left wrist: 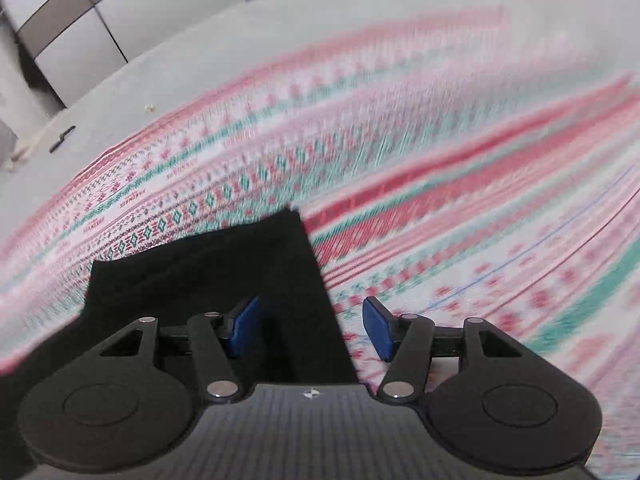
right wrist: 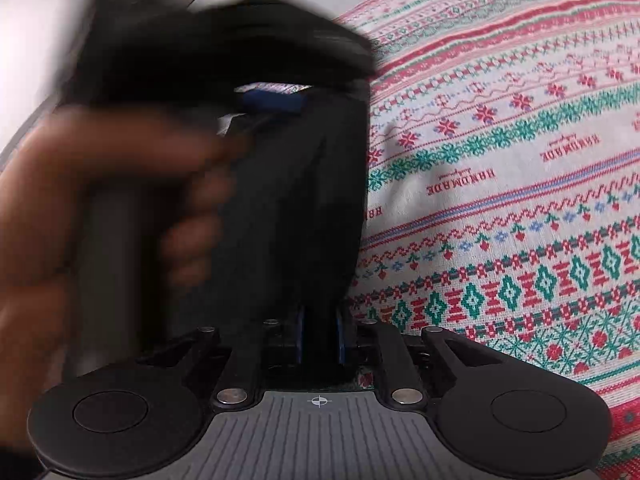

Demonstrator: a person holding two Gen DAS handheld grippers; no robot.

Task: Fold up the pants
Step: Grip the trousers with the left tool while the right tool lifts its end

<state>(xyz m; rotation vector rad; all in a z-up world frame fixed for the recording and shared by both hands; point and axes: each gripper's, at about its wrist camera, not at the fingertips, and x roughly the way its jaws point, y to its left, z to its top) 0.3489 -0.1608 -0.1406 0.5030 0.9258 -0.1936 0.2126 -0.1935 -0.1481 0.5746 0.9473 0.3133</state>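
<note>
The black pants [left wrist: 208,280] lie on a red, green and white patterned cloth [left wrist: 440,140]; a squared corner of them points away from me. My left gripper [left wrist: 311,328] hovers over their right edge, open, its blue pads wide apart and pressing on nothing. In the right wrist view, a fold of the pants [right wrist: 296,208] rises from between the narrow jaws of my right gripper [right wrist: 320,336], which is shut on it. A person's hand [right wrist: 100,200], blurred, holds the left gripper's handle just beyond, and its blue pads [right wrist: 272,102] show above the fabric.
The patterned cloth [right wrist: 500,160] spreads to the right of the pants. Beyond it is a grey surface [left wrist: 200,40] with a small dark object [left wrist: 62,138] near its edge. Grey and white cabinets [left wrist: 72,20] stand at the back left.
</note>
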